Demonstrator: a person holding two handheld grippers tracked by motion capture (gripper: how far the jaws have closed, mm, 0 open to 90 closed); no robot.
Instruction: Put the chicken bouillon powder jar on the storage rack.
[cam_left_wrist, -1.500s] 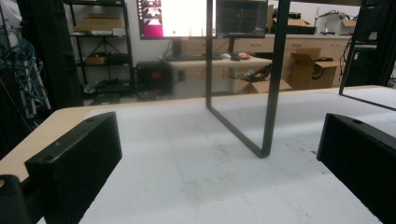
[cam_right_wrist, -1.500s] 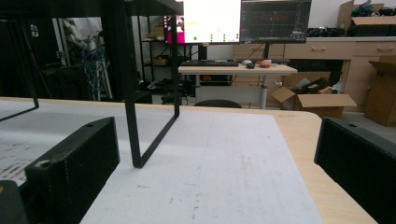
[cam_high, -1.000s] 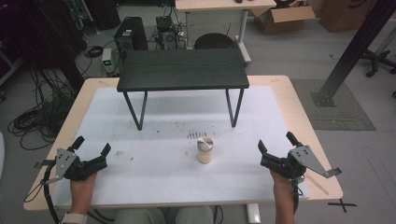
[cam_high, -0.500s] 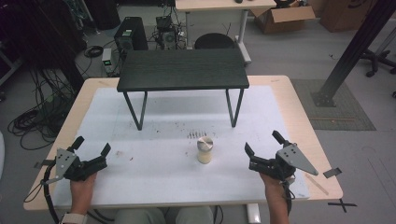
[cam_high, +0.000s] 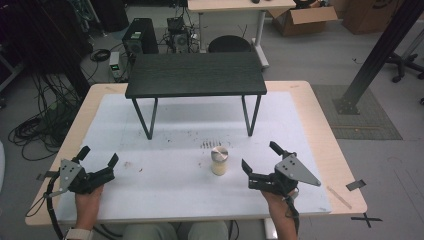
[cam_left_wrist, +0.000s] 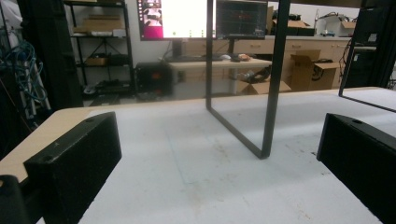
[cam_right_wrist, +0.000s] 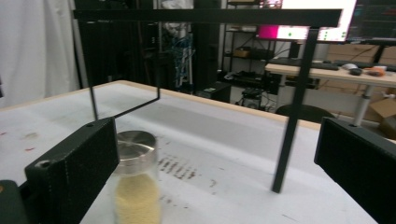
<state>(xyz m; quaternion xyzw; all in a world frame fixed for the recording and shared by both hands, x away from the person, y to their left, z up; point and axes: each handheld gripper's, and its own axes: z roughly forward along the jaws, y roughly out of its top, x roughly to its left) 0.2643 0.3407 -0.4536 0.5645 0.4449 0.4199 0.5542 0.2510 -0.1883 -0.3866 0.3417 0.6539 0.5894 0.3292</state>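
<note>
Your right gripper (cam_high: 261, 165), jaws wide and empty, sits just right of the small jar (cam_high: 219, 160) standing before the shelf (cam_high: 195, 74); the jar looks rigid, smooth and likely slippery, so grip its body below the metal lid; your left gripper (cam_high: 98, 159) rests open, well apart.

- No legible text, brand or number anywhere.
- Lit monitor screens (cam_left_wrist: 212, 18) in the background, content too blurred to read.
- Black tape cross (cam_high: 363, 218) on the floor.
</note>
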